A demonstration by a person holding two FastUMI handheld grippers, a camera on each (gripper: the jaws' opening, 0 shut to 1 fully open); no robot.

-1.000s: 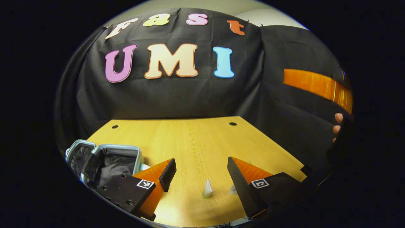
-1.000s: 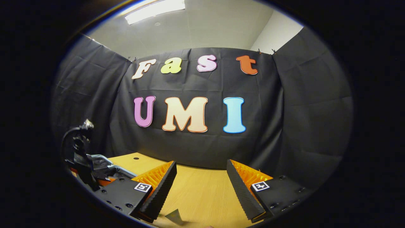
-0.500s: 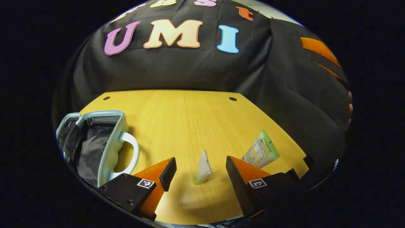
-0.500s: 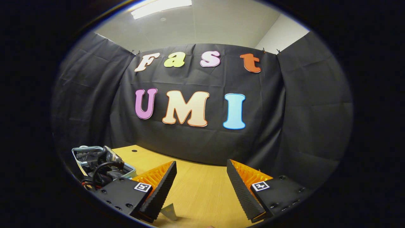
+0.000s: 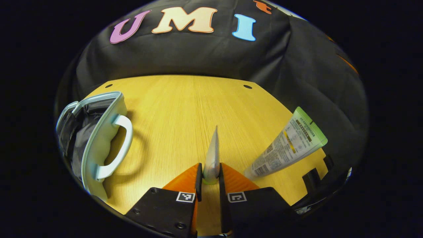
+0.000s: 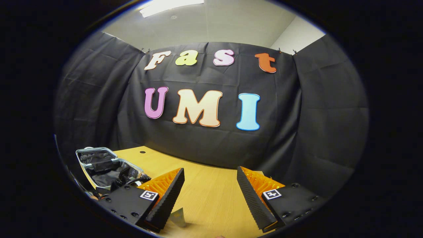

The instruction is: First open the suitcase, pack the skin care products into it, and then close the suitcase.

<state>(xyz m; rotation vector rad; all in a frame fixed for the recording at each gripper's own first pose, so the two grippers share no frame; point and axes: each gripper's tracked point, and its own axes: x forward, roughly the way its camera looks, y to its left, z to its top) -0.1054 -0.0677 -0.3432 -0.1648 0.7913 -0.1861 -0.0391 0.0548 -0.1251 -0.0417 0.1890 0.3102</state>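
Note:
A small pale tube point(image 5: 213, 150) stands edge-on on the wooden table point(image 5: 185, 105), and my left gripper point(image 5: 209, 167) is shut on its lower end. A bigger white tube with a green cap point(image 5: 287, 145) lies on the table to the right of it. The light blue suitcase point(image 5: 99, 132) lies open at the left, its dark lining showing and its handle point(image 5: 120, 142) facing the table's middle. In the right gripper view my right gripper point(image 6: 210, 173) hangs open above the table with nothing between its fingers. The open suitcase point(image 6: 109, 165) is to its left.
The booth's black cloth closes the table's far side and right side. Two small holes point(image 5: 247, 86) mark the table's far edge. A small grey tube end point(image 6: 178, 216) lies just below my right gripper's left finger.
My left gripper has tipped down toward the table, moved up to the small pale tube and shut on it. The right gripper has stayed open and hardly moved.

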